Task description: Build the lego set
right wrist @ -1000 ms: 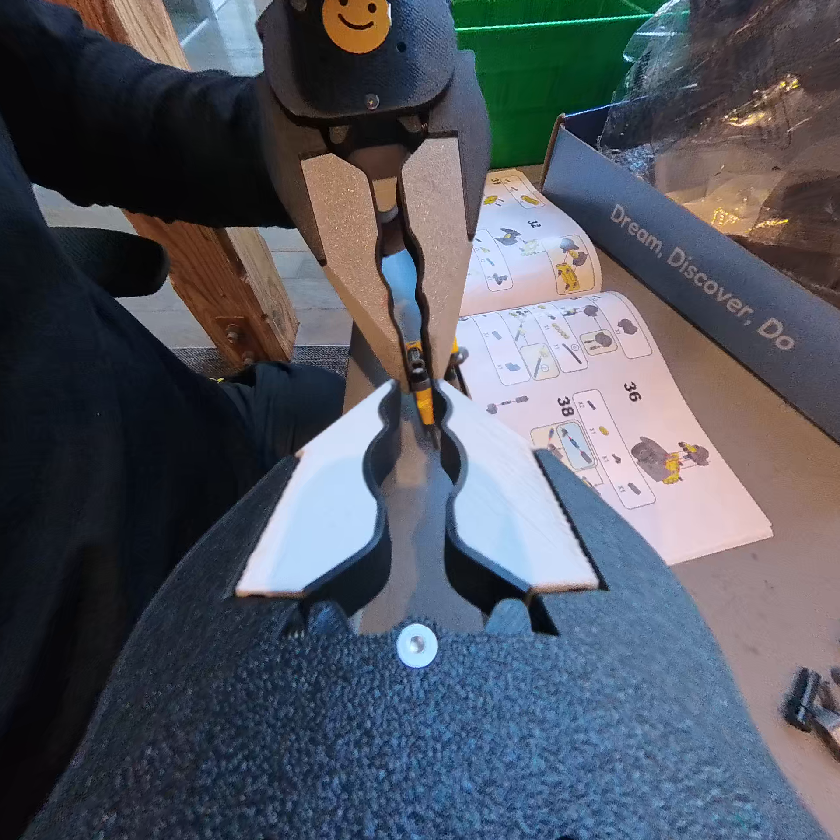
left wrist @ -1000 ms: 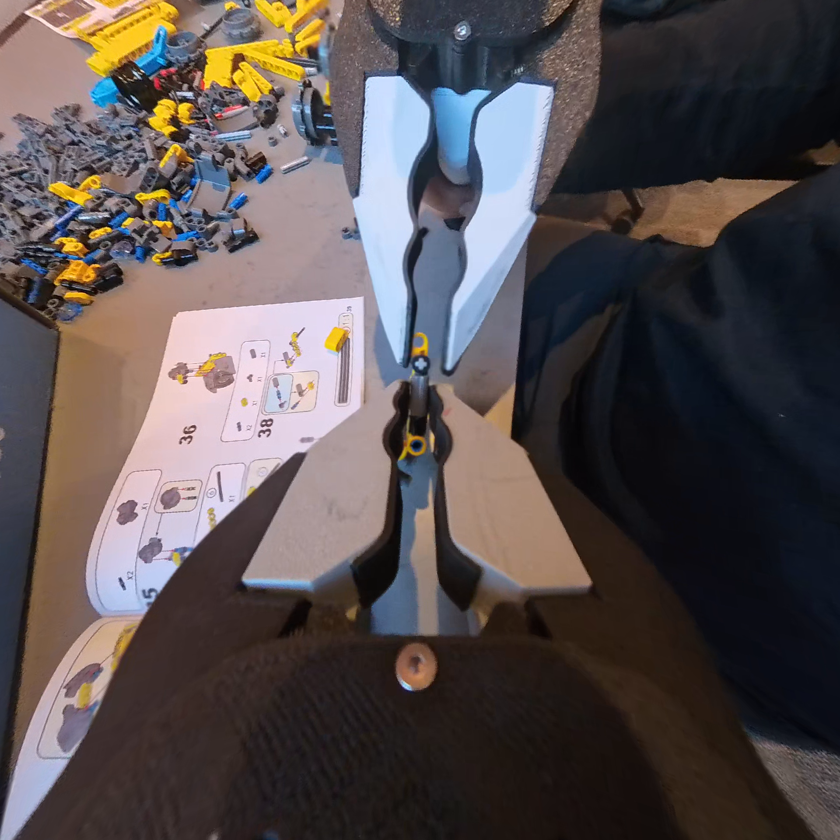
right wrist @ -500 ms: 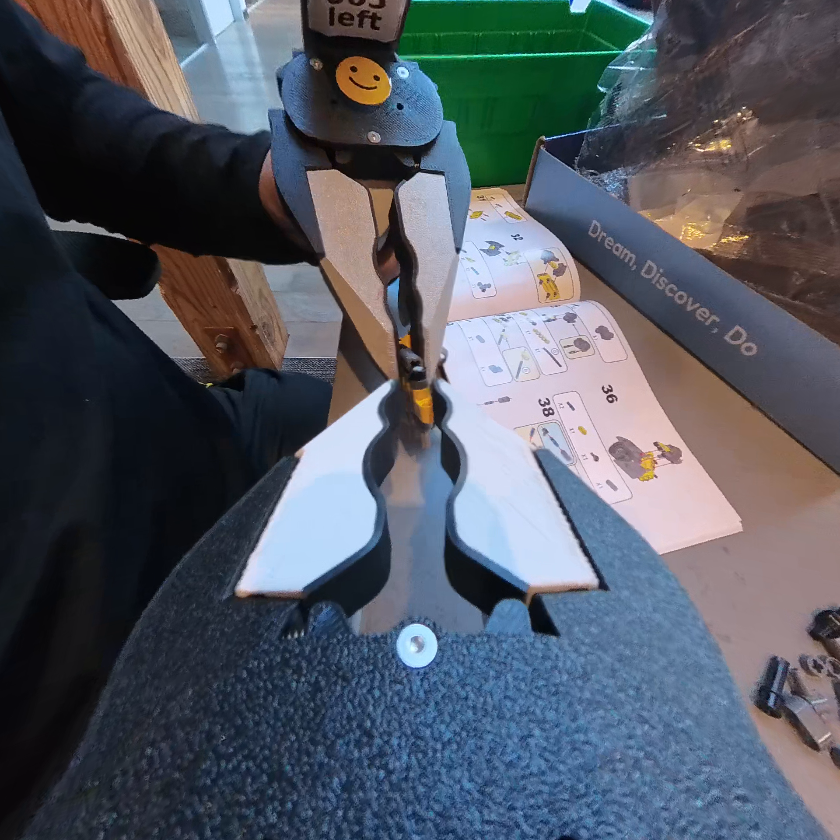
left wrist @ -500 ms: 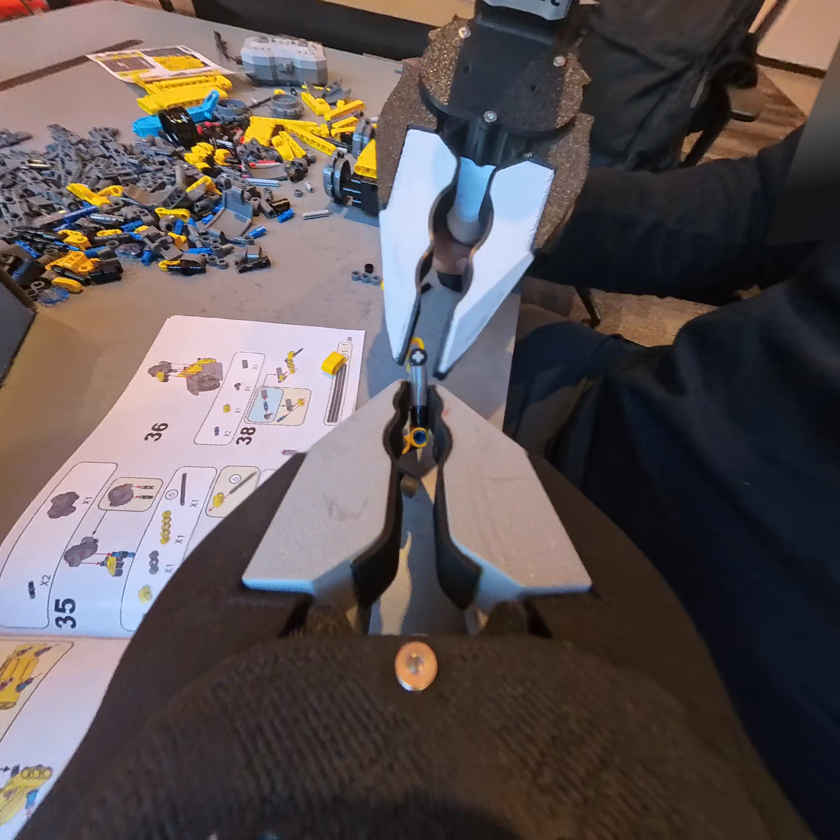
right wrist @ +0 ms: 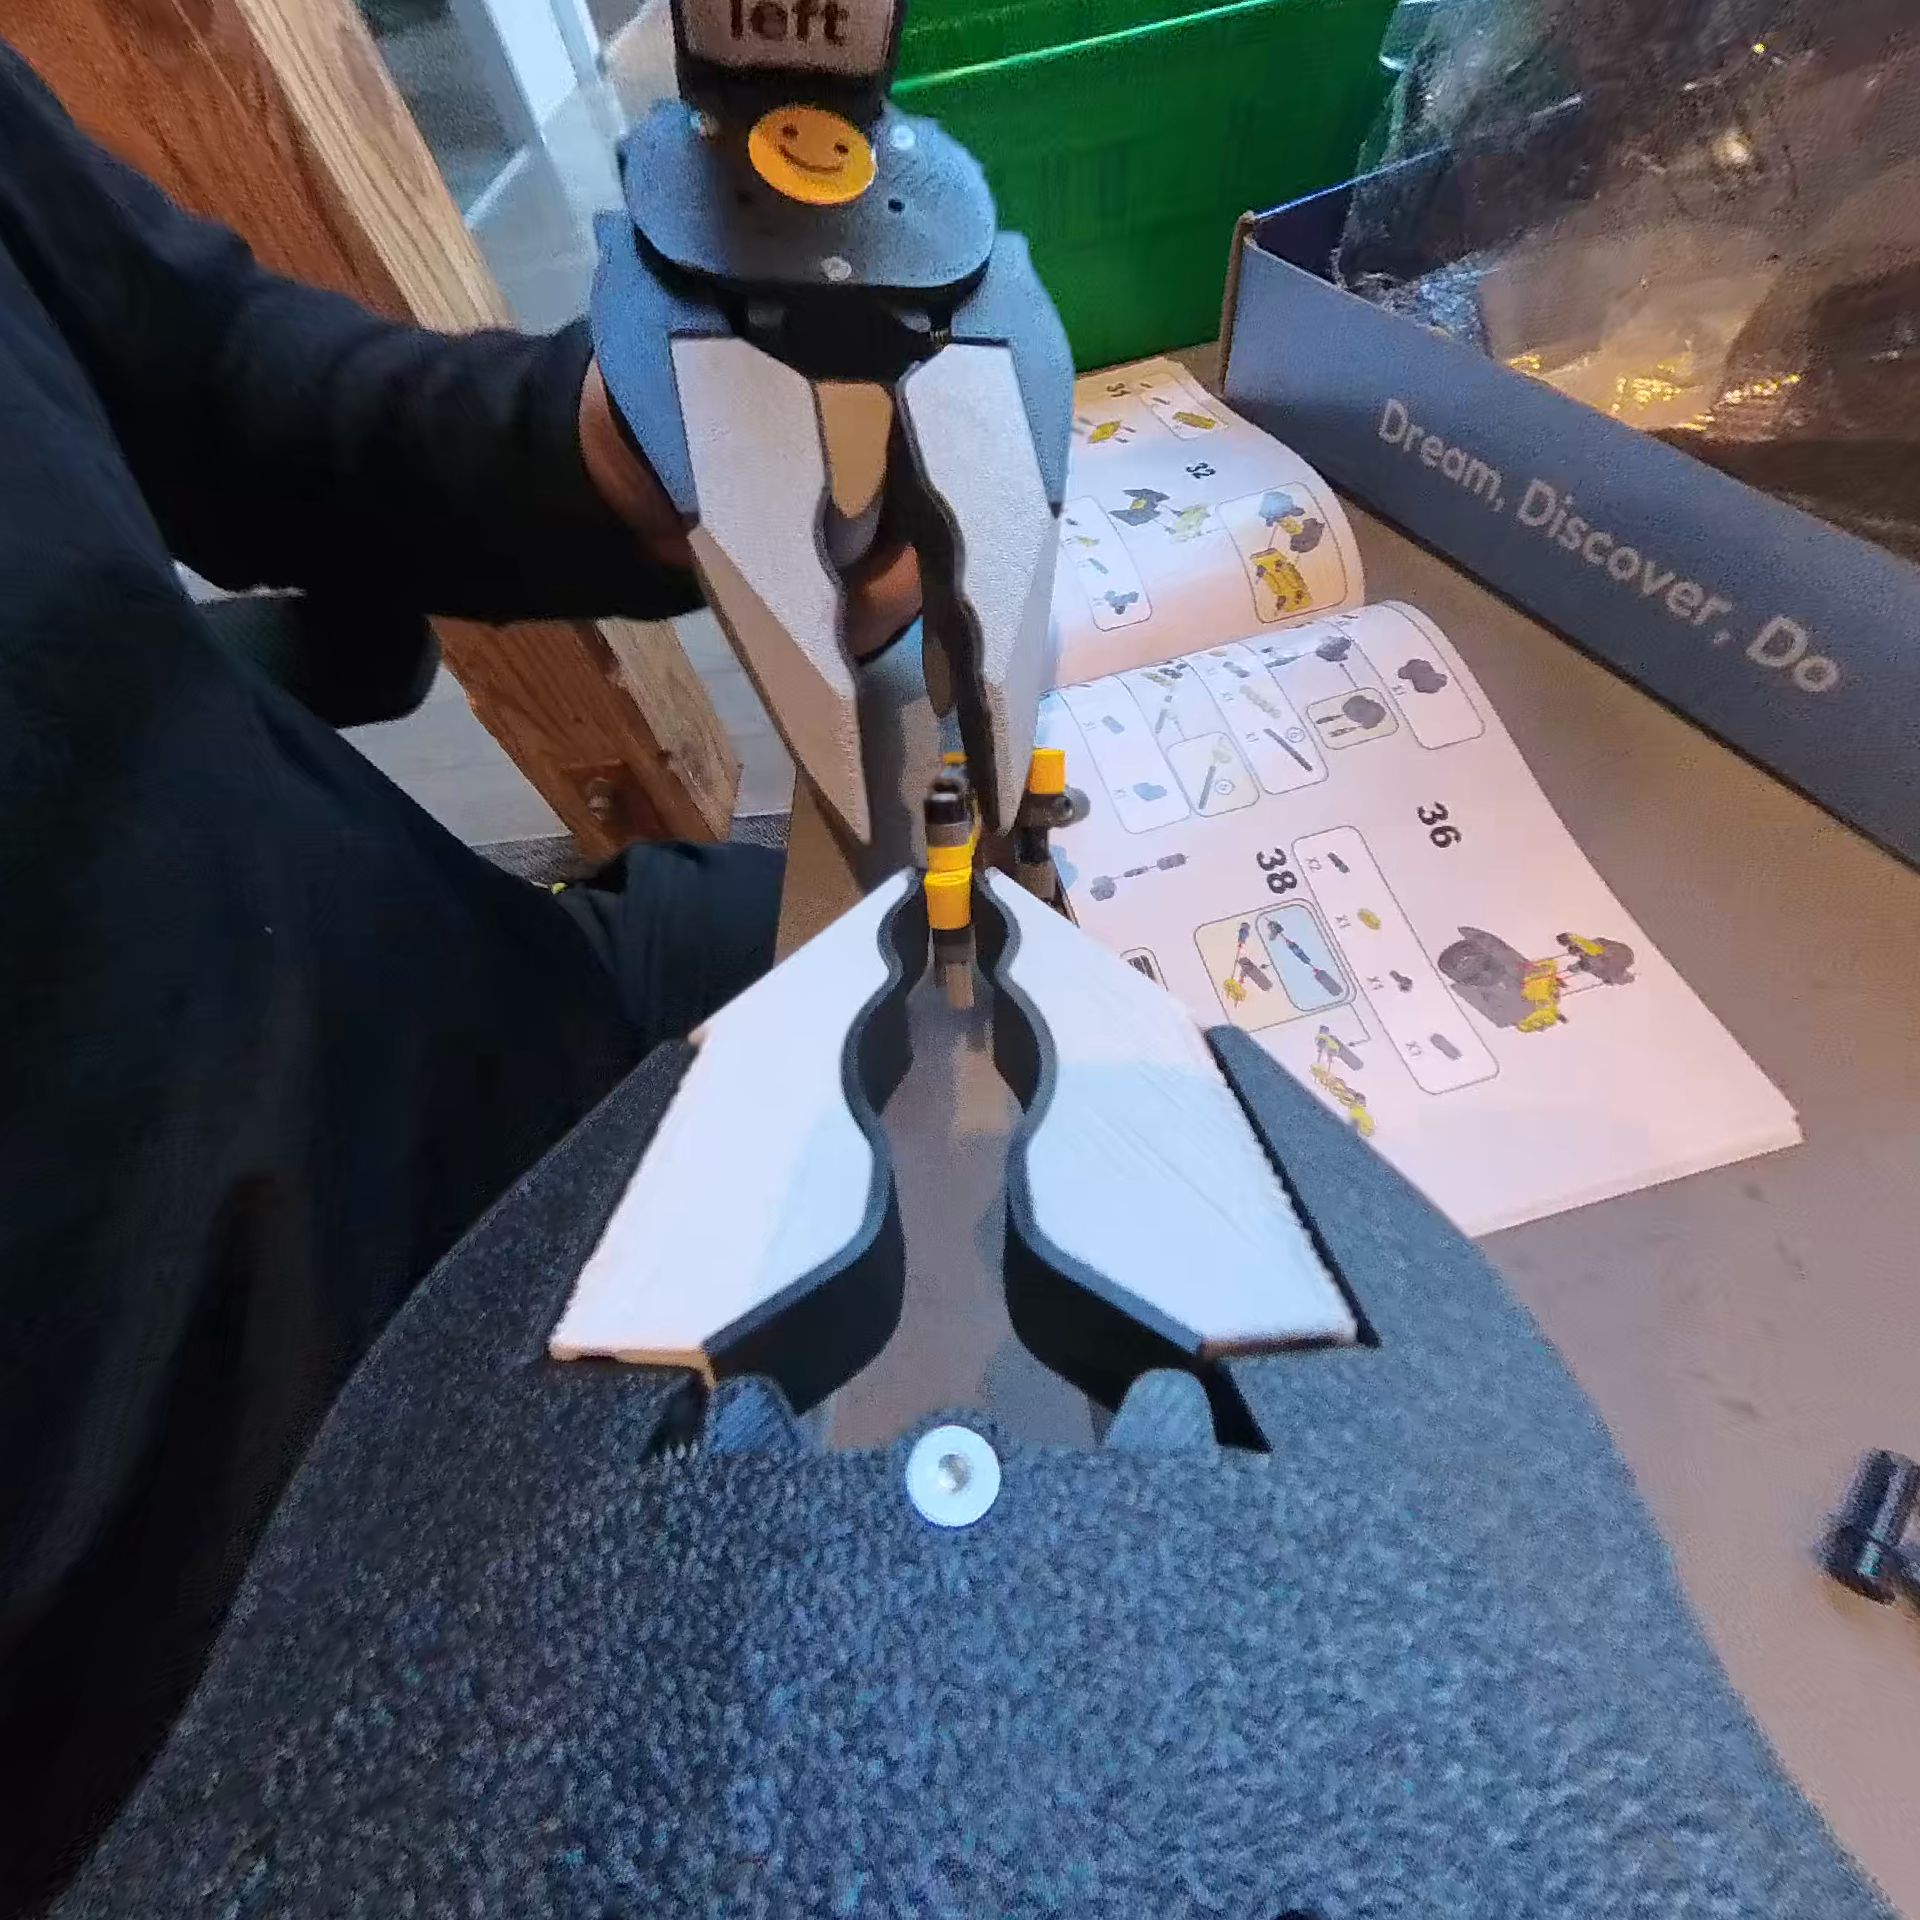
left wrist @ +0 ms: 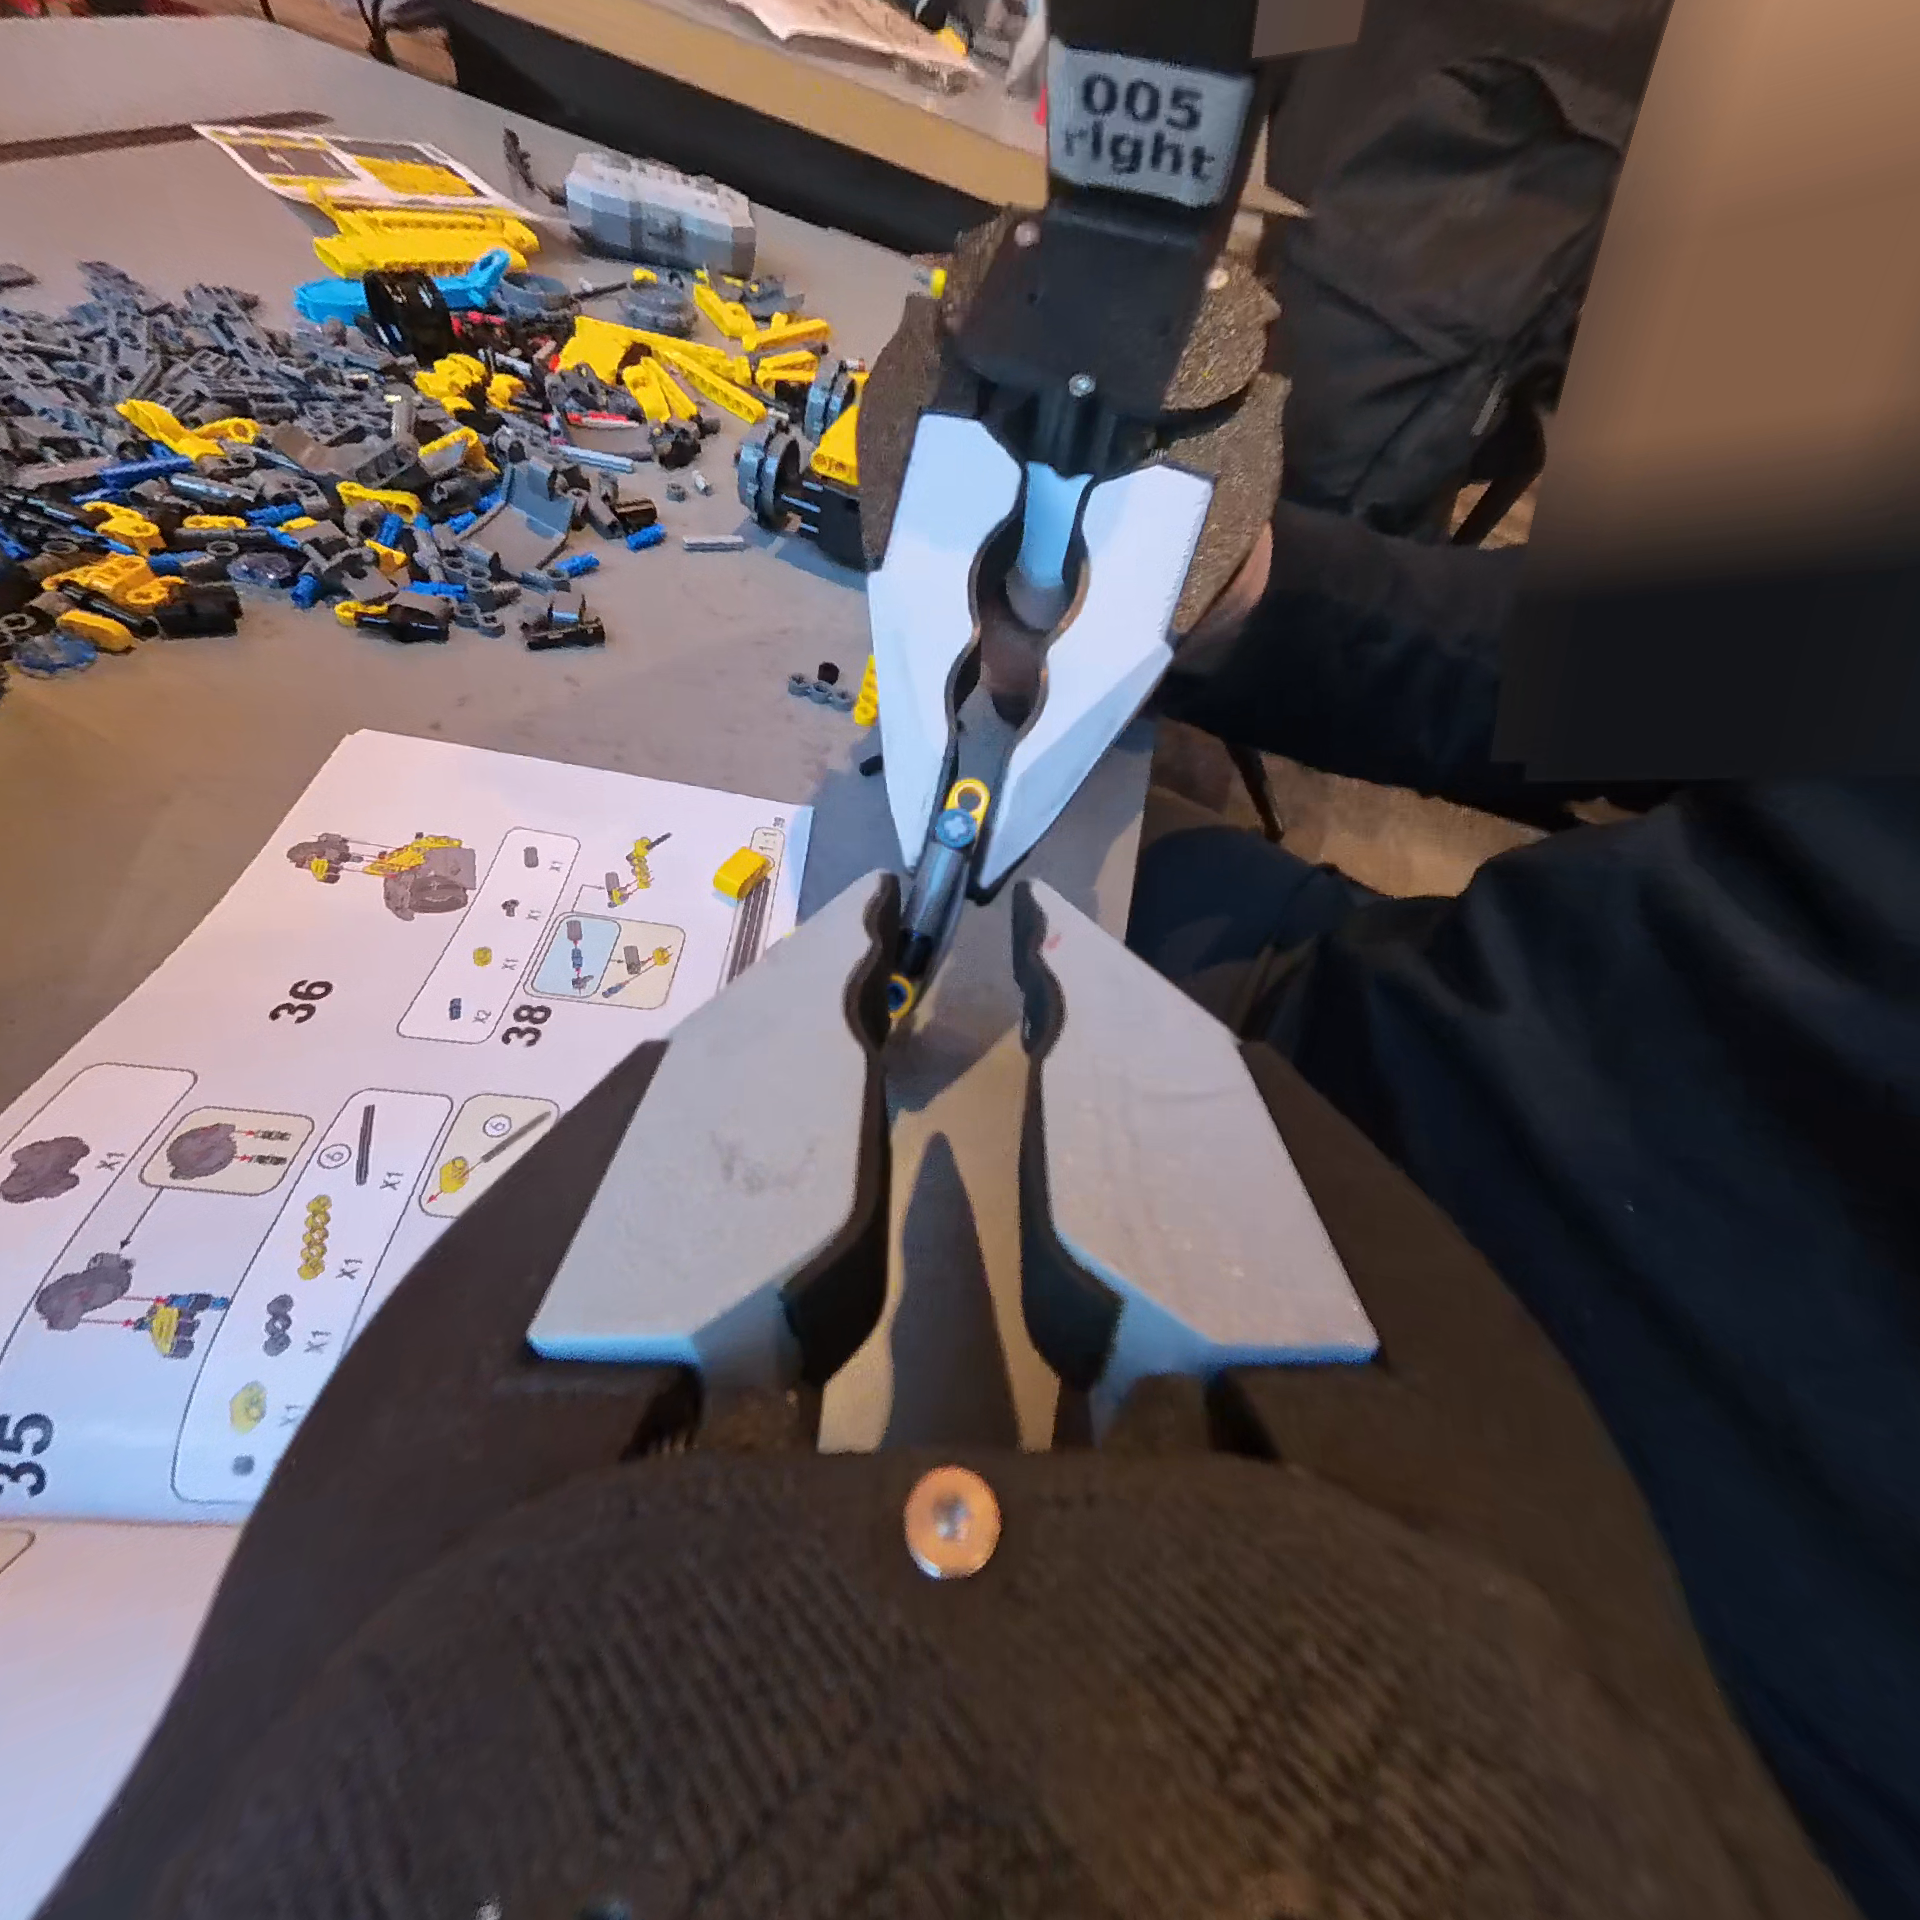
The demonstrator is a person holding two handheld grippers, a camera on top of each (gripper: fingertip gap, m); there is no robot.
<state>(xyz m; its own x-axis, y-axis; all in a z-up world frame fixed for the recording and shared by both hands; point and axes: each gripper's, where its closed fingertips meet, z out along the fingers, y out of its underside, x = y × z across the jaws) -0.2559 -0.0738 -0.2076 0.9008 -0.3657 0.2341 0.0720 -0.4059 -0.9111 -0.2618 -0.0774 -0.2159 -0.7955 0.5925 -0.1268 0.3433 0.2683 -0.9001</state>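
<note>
R tool [right wrist: 948, 883] clamped on yellow-grey axle assy [right wrist: 948, 902]; L tool [left wrist: 948, 899] parted, tips beside it.

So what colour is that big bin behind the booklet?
Green; the bin shows best in the right wrist view, behind the booklet.

The open instruction booklet [left wrist: 343, 1049] lies on the counter [left wrist: 644, 686], left of the two claws meeting tip to tip. Behind it spreads a heap of building-toy pieces [left wrist: 312, 457]. In the right wrist view, a cardboard box [right wrist: 1558, 530] stands beyond the booklet.
</note>
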